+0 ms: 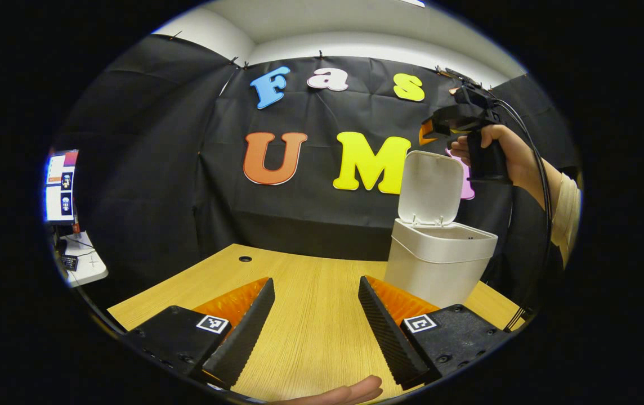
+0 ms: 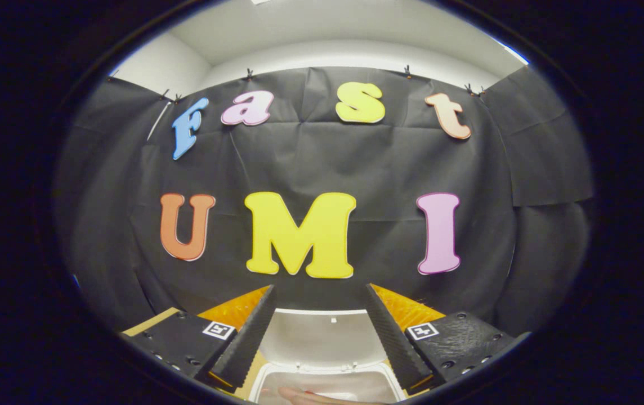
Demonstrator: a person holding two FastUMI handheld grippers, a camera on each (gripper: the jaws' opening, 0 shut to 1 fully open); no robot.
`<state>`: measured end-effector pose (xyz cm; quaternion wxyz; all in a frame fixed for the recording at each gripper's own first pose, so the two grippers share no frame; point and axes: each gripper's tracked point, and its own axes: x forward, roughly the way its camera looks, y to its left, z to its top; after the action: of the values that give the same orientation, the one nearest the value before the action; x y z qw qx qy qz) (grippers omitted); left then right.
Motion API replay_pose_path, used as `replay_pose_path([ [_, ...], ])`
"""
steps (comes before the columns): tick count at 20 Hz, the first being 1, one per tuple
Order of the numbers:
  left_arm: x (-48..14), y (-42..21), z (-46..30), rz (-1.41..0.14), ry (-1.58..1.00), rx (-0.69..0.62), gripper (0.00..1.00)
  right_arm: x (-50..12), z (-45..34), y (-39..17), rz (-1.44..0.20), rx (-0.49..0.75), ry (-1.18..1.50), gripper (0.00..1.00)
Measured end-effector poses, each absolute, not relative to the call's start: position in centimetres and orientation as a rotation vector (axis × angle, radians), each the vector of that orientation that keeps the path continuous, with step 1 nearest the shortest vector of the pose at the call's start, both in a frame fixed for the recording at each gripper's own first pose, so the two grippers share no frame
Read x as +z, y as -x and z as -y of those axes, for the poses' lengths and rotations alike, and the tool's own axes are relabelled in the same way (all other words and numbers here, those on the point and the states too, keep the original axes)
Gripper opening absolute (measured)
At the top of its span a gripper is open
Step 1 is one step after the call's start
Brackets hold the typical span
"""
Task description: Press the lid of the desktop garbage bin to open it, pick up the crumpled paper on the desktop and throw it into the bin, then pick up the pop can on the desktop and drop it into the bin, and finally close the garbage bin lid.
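Lid (image 1: pixel 430 187) raised, the white bin (image 1: pixel 439 260) stands at two o'clock on the wooden surface (image 1: pixel 311 315) as the left gripper (image 1: pixel 315 329) and right gripper (image 2: pixel 322 340), jaws spread and empty, suggest only closing remains.

One bin (image 1: pixel 437 264), one lid (image 1: pixel 432 188), two claws (image 1: pixel 316 326).
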<state>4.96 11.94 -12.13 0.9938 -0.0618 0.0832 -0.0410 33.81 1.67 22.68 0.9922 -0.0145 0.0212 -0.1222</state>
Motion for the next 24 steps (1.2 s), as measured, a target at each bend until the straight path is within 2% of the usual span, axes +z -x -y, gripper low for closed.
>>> replay_pose_path([
  [4, -12.3, -5.3, -12.8, -0.161, 0.125, -0.065, 0.97, 21.9, -1.5, -33.8, -0.084, -0.202, -0.009, 0.99],
  [11, -12.6, -5.5, -14.0, -0.168, 0.139, -0.033, 0.97, 20.8, -1.8, -29.7, -0.151, -0.215, 0.000, 0.96],
  [12, -12.5, -5.5, -14.2, -0.162, 0.145, -0.019, 0.97, 20.6, -1.9, -29.2, -0.160, -0.214, 0.002, 0.99],
  [14, -12.6, -5.4, -13.4, -0.159, 0.147, -0.044, 0.98, 20.0, -2.0, -28.2, -0.185, -0.214, 0.000, 0.96],
  [16, -12.3, -5.3, -12.9, -0.156, 0.149, -0.074, 0.98, 17.7, -0.9, -27.3, -0.269, -0.249, -0.008, 0.95],
  [24, -12.5, -5.2, -11.6, -0.144, 0.098, -0.085, 1.00, 8.5, -0.9, -23.6, -0.548, -0.186, -0.074, 0.95],
])
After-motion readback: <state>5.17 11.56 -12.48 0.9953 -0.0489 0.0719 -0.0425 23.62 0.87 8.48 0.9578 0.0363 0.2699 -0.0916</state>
